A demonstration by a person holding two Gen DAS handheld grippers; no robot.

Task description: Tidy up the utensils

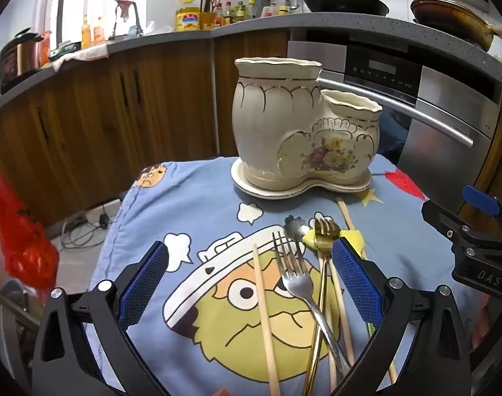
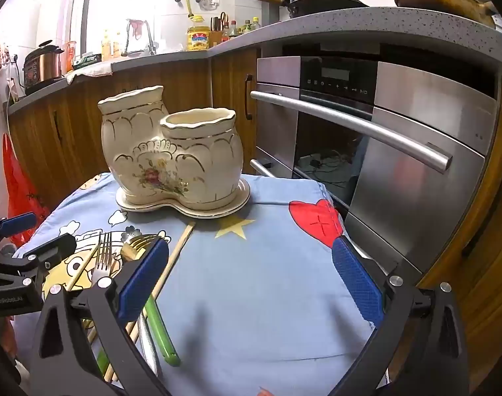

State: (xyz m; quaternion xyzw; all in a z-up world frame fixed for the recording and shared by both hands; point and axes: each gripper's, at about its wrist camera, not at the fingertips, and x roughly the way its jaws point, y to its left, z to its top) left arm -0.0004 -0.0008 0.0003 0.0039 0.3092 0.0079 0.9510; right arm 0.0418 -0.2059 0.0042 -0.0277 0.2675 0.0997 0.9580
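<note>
**Rig notes: our two grippers**

We see the left gripper point(image 1: 250, 280) and right gripper point(image 2: 250, 277) alike: black angular frames, silver screws, blue mesh-textured pads point(image 1: 144, 283). White lettering marks the neighbouring body at three o'clock.

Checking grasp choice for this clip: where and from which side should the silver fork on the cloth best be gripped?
Probably at the bare neck of the silver fork, just below the tines. Lower down its handle crosses the gold fork and chopsticks, so closing there risks catching several. Come from above with the open left gripper, fingers either side of the neck, since it lies flat on the cloth.
</note>
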